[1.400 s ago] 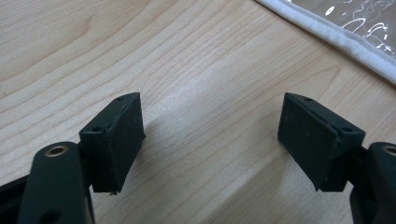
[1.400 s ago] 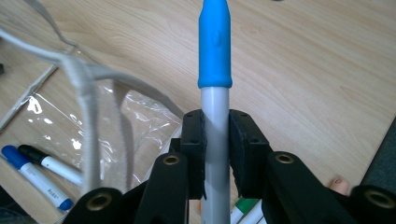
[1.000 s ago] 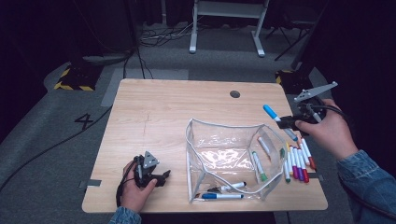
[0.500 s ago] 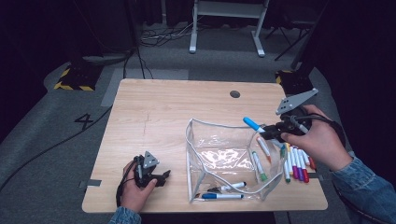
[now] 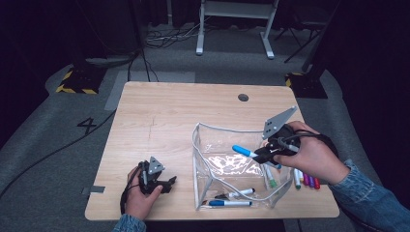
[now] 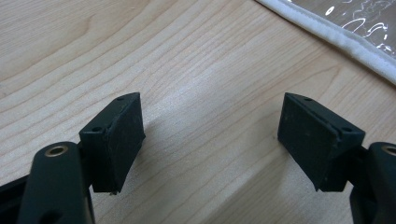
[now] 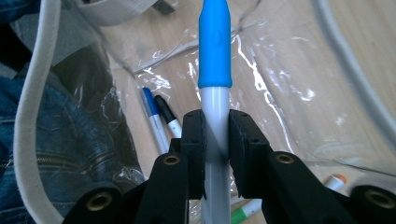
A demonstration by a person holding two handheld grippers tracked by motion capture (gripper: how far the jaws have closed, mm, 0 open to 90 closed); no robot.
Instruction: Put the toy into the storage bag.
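The right gripper (image 5: 263,155) is clamped on a blue-capped marker (image 5: 245,152), held above the clear bag (image 5: 232,166). Released carelessly, it may hit the rim and fall outside. The left gripper (image 5: 167,184) stands open and empty, well apart.

High view looks down on the table (image 5: 159,121); both gripper views sit close above it.

Studio-like lab — dark drapes (image 5: 58,29), taped floor (image 5: 77,82).
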